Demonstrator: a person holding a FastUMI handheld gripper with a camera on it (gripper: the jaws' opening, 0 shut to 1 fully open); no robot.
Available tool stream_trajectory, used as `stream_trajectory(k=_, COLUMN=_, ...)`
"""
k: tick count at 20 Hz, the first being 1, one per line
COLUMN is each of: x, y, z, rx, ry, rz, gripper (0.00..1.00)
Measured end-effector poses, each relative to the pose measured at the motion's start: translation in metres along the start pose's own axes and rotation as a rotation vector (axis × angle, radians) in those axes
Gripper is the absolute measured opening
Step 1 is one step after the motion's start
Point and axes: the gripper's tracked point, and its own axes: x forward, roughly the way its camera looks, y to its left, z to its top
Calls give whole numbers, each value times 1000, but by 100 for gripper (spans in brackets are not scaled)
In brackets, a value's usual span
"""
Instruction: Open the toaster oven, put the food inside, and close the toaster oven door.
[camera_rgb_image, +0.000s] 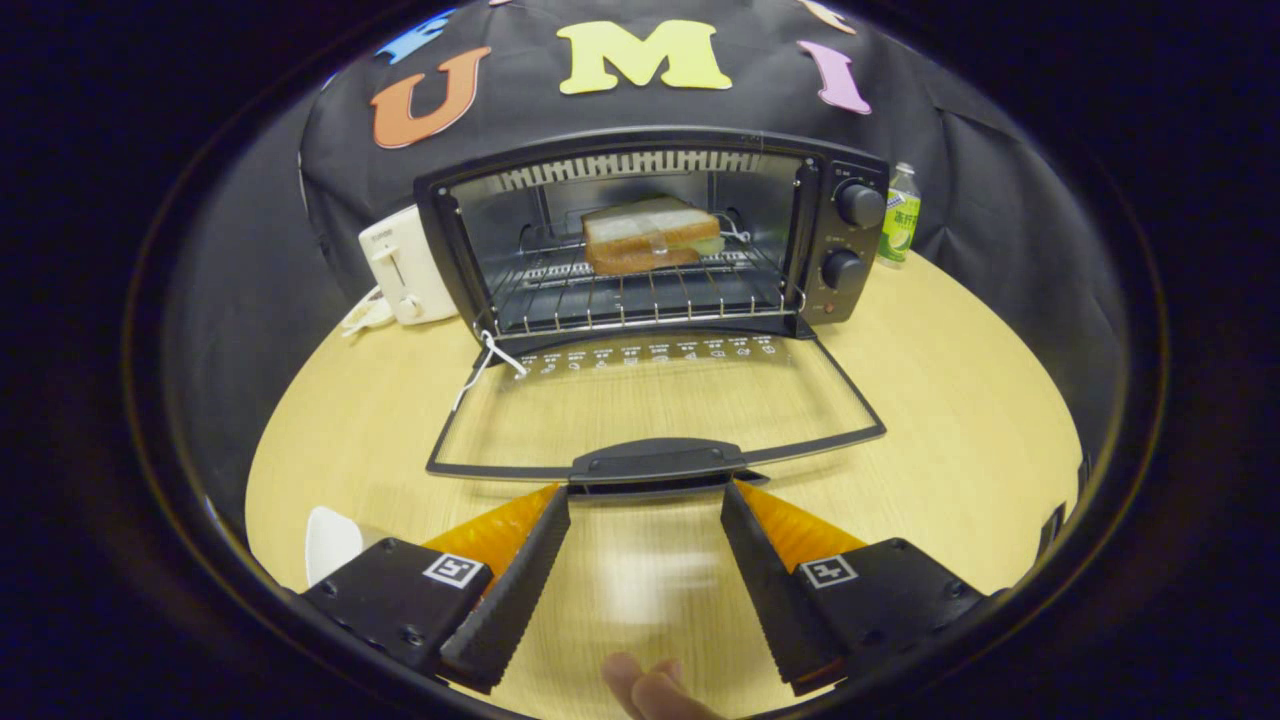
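1. Table (950, 420): I see a light wood top carrying everything below.
2. Oven (650, 235): black, at the far side of the table, cavity exposed.
3. Door (655, 400): folded down flat toward me; its handle (657, 460) lies just ahead of my fingertips.
4. Gripper (645, 495): my fingers are spread wide, holding nothing, tips just short of the handle, bare table between them.
5. Toaster (405, 265): white, just beside the oven's left wall.
6. Sandwich (650, 235): on the wire rack inside the oven, toward the back.
7. Bottle (900, 215): green-labelled, beside the oven's knob side.
8. Fingertips (650, 690): a person's, between the gripper fingers at their base.
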Motion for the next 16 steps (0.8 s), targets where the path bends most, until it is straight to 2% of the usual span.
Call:
stream_trajectory(k=5, x=1, y=1, z=4, rx=6, ry=-48, rz=-20, gripper=99)
stream_trajectory(k=16, x=-16, y=5, z=25, rx=84, ry=-226, rz=15, gripper=99)
